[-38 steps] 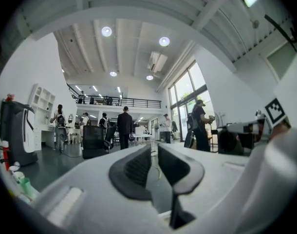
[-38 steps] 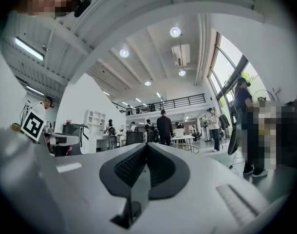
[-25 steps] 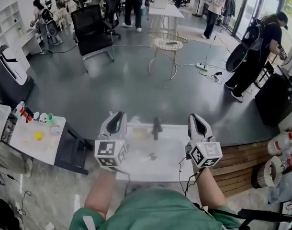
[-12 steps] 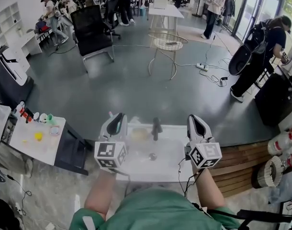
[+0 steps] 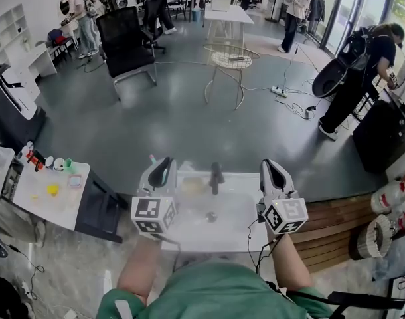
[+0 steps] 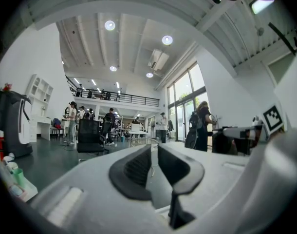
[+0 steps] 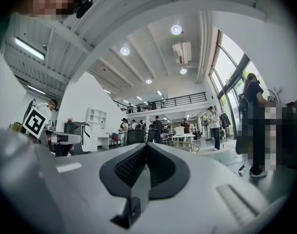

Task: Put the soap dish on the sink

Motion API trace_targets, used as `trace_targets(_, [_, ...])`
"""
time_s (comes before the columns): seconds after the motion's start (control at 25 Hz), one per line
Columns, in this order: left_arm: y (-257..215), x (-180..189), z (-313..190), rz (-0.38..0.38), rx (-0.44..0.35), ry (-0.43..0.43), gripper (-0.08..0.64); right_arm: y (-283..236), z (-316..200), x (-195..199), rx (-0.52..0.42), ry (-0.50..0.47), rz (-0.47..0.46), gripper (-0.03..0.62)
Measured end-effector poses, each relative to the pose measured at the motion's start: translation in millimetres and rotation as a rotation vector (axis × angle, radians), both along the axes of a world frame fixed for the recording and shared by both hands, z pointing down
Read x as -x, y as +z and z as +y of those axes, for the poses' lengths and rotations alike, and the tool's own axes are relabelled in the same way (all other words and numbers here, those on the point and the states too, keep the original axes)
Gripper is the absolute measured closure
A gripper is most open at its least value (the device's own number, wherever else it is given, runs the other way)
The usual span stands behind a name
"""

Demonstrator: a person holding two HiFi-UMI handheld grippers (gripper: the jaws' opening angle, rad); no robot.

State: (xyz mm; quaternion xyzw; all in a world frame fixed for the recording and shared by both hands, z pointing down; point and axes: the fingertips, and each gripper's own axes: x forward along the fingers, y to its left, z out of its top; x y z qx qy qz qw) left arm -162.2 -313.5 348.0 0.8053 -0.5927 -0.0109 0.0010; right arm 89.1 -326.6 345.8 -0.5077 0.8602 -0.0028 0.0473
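A white sink lies below me, with a black faucet at its back and a drain in the basin. A pale yellow thing, likely the soap dish, rests on the sink's back ledge just left of the faucet. My left gripper is held over the sink's left edge, beside that dish and apart from it. Its jaws stand a narrow slit apart and hold nothing. Over the sink's right edge, my right gripper points forward. It is shut and empty.
A white side table with cups and bottles stands at the left, with a black cabinet next to it. A wooden bench is at the right. Farther off are a wire table, a black chair and several people.
Both grippers have stayed almost where they were. People in the background at the far left have walked on.
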Motion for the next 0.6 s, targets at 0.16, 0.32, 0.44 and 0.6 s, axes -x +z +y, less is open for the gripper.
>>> trace_targets(0.16, [3.0,0.9,0.1,0.002,0.004,-0.004,0.518,0.1,0.7,0.5,-0.003,-0.002,0.0,0.594])
trace_targets(0.32, [6.5,1.5,0.7,0.003,0.007,-0.005,0.518,1.6,1.7,2.0,-0.009,-0.006,0.004,0.594])
trace_targets(0.44, [7.3,2.3,2.0,0.004,0.011,-0.009,0.518,1.4,2.6,3.0,-0.014,-0.008,0.013,0.594])
trace_targets(0.6, [9.1,4.4,4.9,0.003,0.012,-0.015,0.518,1.3,4.9,4.6,-0.018,-0.013,0.01,0.594])
